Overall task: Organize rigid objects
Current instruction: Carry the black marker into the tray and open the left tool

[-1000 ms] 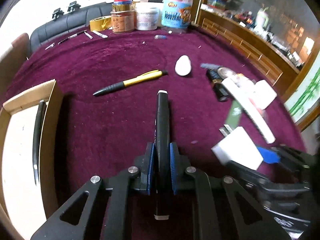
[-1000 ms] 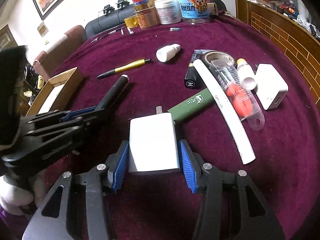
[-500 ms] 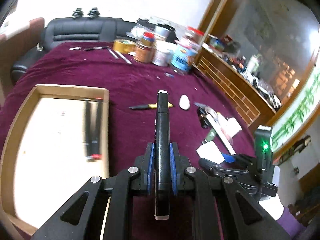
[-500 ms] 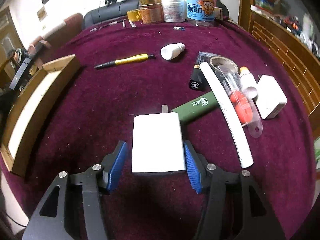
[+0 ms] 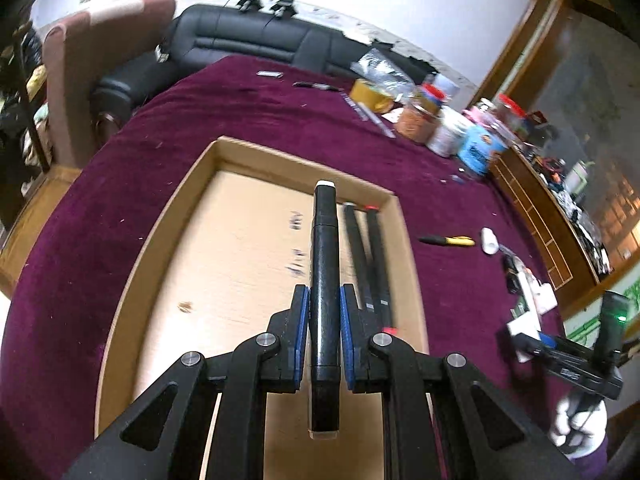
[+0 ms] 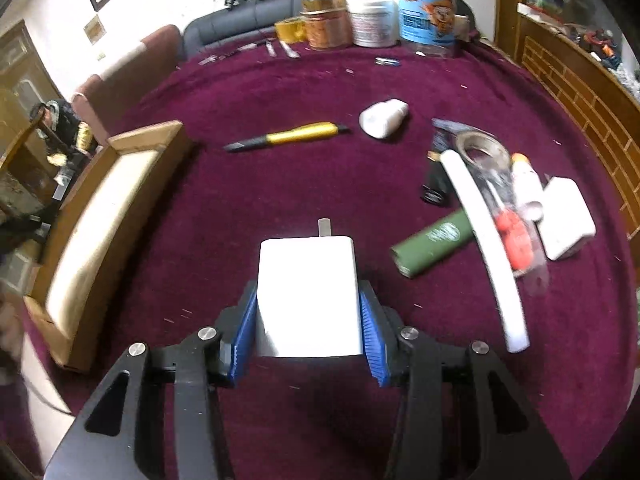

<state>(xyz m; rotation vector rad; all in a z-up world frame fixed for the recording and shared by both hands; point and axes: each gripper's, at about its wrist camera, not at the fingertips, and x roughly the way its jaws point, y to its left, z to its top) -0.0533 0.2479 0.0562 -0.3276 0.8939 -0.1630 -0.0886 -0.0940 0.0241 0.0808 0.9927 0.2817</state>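
- Gripping a black marker (image 5: pixel 325 280) lengthwise between its blue pads, the left gripper (image 5: pixel 324 332) hangs over the cardboard box (image 5: pixel 168 232), where two black pens (image 5: pixel 368 256) lie.
- Right view: the right gripper (image 6: pixel 308 320) is closing its jaws on the white charger (image 6: pixel 306 292) above the maroon tablecloth (image 6: pixel 280 184); the pads touch its sides.

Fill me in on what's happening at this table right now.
A person is sorting loose items into a cardboard box. The left gripper grips a black marker above the box, where two black pens already lie. The right gripper is closing its jaws on a white charger. A yellow pen and other clutter wait on the maroon cloth.
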